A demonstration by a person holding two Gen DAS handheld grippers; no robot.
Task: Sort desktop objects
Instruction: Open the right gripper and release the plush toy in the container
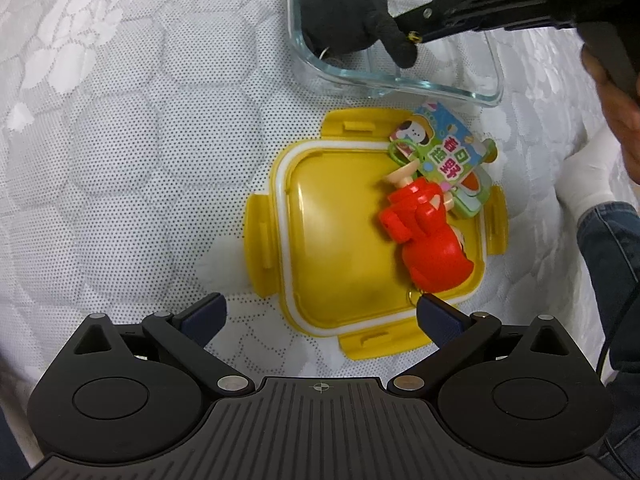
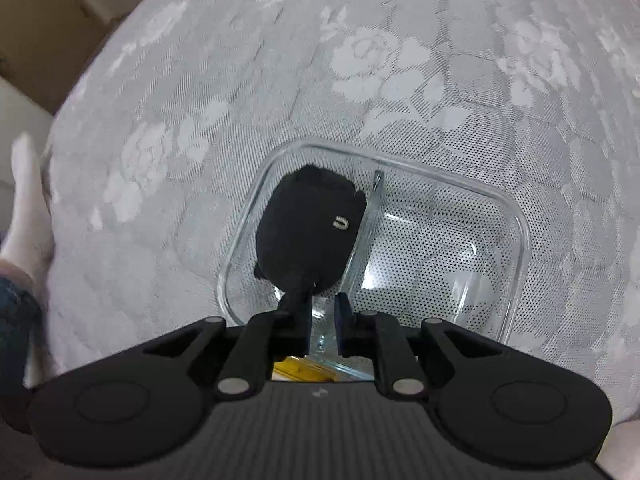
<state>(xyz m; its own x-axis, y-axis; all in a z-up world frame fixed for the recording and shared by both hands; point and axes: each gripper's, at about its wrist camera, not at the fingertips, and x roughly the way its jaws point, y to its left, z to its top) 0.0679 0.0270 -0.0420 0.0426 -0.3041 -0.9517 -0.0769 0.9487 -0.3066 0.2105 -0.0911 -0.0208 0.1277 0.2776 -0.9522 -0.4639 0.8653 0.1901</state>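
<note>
Settling the black plush toy [image 2: 310, 232] into the left compartment of the glass container [image 2: 516, 216] calls for the right tongs [image 2: 323, 322], nearly together on its limb, to part gently, clear of the glass divider [image 2: 366, 224]. Nearby, the left tongs [image 1: 320, 316] hover spread wide over the yellow lid [image 1: 340, 240], where a red figurine [image 1: 424, 236] and colourful tag [image 1: 444, 148] lie, none obstructing.

— How is the left gripper [image 1: 320, 312] set?

— Its jaws stand wide apart, with nothing between them. It hangs above the bed, pointing down and forward.

— And the right gripper [image 2: 324, 322]?

— Its jaws are drawn close, with only a narrow gap left. A dark strip lies against the left finger [image 2: 306, 320]; whether it is pinched, I cannot tell. In the left wrist view the right gripper [image 1: 416, 36] reaches in from the upper right, tips down, with the person's hand [image 1: 618, 120] behind it on the handle.
</note>
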